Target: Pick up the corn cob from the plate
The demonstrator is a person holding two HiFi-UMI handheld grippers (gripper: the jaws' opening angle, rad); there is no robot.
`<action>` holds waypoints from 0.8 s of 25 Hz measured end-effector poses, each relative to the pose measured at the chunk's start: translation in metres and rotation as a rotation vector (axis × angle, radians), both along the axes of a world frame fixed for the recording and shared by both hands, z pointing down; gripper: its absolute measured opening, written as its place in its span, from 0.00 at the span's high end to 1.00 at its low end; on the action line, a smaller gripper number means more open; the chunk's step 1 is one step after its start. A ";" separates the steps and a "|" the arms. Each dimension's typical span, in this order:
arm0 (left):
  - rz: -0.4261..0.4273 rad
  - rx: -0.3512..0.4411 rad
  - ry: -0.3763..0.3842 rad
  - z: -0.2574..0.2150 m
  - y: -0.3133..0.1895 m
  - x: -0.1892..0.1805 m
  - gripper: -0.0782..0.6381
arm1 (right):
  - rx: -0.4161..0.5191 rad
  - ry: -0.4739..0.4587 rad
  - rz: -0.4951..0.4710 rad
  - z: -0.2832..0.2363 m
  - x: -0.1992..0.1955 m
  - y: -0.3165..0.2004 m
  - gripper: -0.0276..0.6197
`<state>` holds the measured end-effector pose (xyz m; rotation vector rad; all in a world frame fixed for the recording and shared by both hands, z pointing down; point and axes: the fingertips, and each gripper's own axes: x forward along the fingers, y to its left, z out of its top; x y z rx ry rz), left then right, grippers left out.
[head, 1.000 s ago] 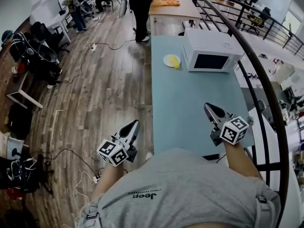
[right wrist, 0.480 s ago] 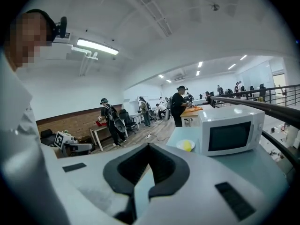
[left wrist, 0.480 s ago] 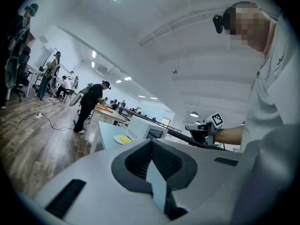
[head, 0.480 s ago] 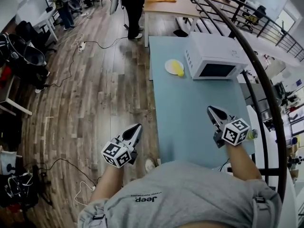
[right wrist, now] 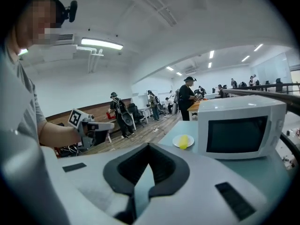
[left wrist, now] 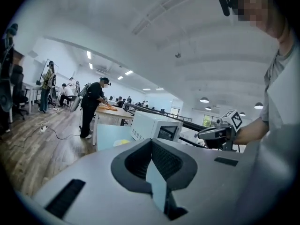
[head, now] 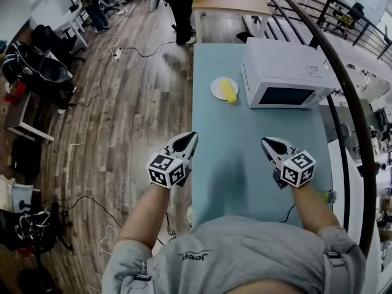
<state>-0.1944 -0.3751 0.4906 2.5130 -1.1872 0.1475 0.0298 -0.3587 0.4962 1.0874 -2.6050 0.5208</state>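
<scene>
The yellow corn cob point(head: 228, 90) lies on a small white plate point(head: 217, 89) at the far part of the light blue table point(head: 233, 158), just left of the microwave. In the right gripper view the corn cob point(right wrist: 183, 141) lies ahead, far beyond the jaws. My left gripper point(head: 188, 139) hovers at the table's left edge, shut and empty. My right gripper point(head: 269, 143) is over the table's near right part, jaws together, nothing between them. Both point toward the plate and are well short of it. Each gripper view shows its own closed jaws, left point(left wrist: 151, 143) and right point(right wrist: 148, 147).
A white microwave point(head: 286, 75) stands right of the plate, close to it. A dark curved railing point(head: 343, 115) runs along the table's right side. Wood floor point(head: 122, 121) with cables lies to the left. People stand at a far table point(head: 229, 5).
Both grippers have moved forward toward the plate. The left one came in from over the floor to the table's left edge. Both stayed shut.
</scene>
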 end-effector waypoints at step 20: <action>-0.005 0.003 -0.302 0.136 -0.219 0.128 0.56 | 0.012 -0.048 0.028 0.116 0.008 -0.148 0.94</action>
